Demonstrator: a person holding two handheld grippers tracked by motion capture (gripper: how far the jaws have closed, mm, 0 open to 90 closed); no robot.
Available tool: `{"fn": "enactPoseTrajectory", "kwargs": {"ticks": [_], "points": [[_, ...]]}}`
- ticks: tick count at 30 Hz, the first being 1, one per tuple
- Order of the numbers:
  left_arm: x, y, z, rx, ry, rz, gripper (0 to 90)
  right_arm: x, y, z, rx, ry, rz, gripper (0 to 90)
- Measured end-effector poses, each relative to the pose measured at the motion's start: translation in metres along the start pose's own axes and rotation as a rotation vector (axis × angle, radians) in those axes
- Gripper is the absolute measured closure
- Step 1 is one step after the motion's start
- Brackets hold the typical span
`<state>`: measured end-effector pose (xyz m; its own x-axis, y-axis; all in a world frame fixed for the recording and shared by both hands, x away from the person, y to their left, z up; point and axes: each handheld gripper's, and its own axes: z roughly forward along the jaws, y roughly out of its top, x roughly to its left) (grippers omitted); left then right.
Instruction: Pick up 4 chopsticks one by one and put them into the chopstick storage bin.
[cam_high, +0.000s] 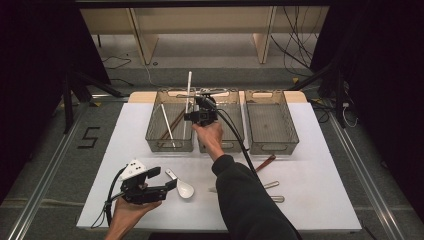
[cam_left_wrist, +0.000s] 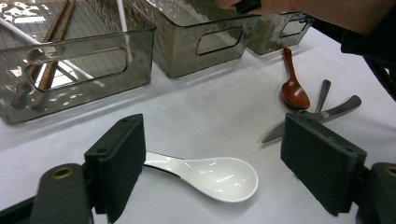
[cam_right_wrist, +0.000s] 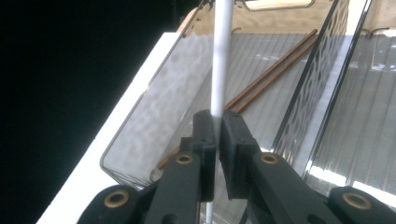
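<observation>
My right gripper (cam_high: 190, 116) (cam_right_wrist: 218, 126) hangs over the left smoky bin (cam_high: 152, 136) (cam_right_wrist: 154, 112), shut on a white chopstick (cam_high: 189, 90) (cam_right_wrist: 221, 56) that stands nearly upright with its lower end inside the bin. Lying in that bin are a pair of brown chopsticks (cam_high: 175, 122) (cam_right_wrist: 271, 74) and another white chopstick (cam_high: 166, 125). My left gripper (cam_high: 169, 186) (cam_left_wrist: 219, 161) stays low at the table's front left, open. A white ceramic spoon (cam_high: 184, 189) (cam_left_wrist: 219, 178) lies on the table between its jaws, untouched.
A middle bin (cam_high: 222, 146) (cam_left_wrist: 201, 42) and a right bin (cam_high: 270, 147) stand in a row beside the left one. A brown spoon (cam_high: 265, 163) (cam_left_wrist: 294, 91) and two metal utensils (cam_high: 274, 191) (cam_left_wrist: 336, 109) lie front right on the white tabletop (cam_high: 320, 165).
</observation>
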<state>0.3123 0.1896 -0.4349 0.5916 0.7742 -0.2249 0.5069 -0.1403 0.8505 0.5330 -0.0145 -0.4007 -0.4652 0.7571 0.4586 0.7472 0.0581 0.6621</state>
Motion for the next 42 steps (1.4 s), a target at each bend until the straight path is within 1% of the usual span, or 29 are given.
{"fn": "enactPoseTrajectory", "kwargs": {"ticks": [2,8,17,18,20,21,23,26,29,31,33,36,39,42], "points": [[0.0,0.0,0.0,0.0,0.0,0.0,21.7,-0.001,0.0,0.001,0.004,-0.011,-0.007,85.5],[0.0,0.0,0.0,0.0,0.0,0.0,21.7,-0.001,0.0,0.002,0.003,-0.013,0.0,85.5],[0.0,0.0,0.0,0.004,0.001,0.007,21.7,-0.002,-0.002,0.006,0.012,-0.035,-0.005,84.6],[0.0,0.0,0.0,0.004,0.002,0.007,21.7,-0.002,-0.003,0.006,0.01,-0.036,-0.009,82.7],[0.0,0.0,0.0,0.004,0.002,0.006,21.7,-0.002,-0.002,0.006,0.007,-0.021,0.0,67.2],[-0.001,0.0,0.0,0.004,0.001,0.007,21.7,-0.002,-0.001,0.006,0.006,-0.006,0.003,64.0],[-0.001,0.0,0.0,0.004,0.001,0.009,21.7,-0.001,0.0,0.002,-0.007,-0.018,0.002,62.4],[-0.001,0.0,0.0,0.002,0.001,0.009,21.5,-0.001,0.002,-0.004,-0.021,-0.007,-0.002,52.6],[-0.001,0.0,0.0,-0.003,0.002,0.007,21.5,0.001,0.004,-0.013,-0.042,0.012,-0.024,48.6],[0.0,0.0,0.0,0.001,0.004,0.008,21.3,0.003,0.005,-0.019,-0.05,0.024,-0.034,45.5],[0.0,0.0,0.0,-0.003,0.004,0.008,21.2,0.005,0.005,-0.025,-0.06,0.046,-0.038,42.9],[0.0,0.0,0.0,-0.007,0.006,0.005,21.0,0.008,0.003,-0.034,-0.056,0.076,-0.058,38.4],[0.001,0.0,-0.001,-0.004,0.007,0.006,20.8,0.01,-0.001,-0.045,-0.052,0.096,-0.097,35.9],[0.003,0.0,-0.001,-0.007,0.01,-0.007,20.6,0.01,-0.005,-0.058,-0.045,0.111,-0.123,33.5]]}}
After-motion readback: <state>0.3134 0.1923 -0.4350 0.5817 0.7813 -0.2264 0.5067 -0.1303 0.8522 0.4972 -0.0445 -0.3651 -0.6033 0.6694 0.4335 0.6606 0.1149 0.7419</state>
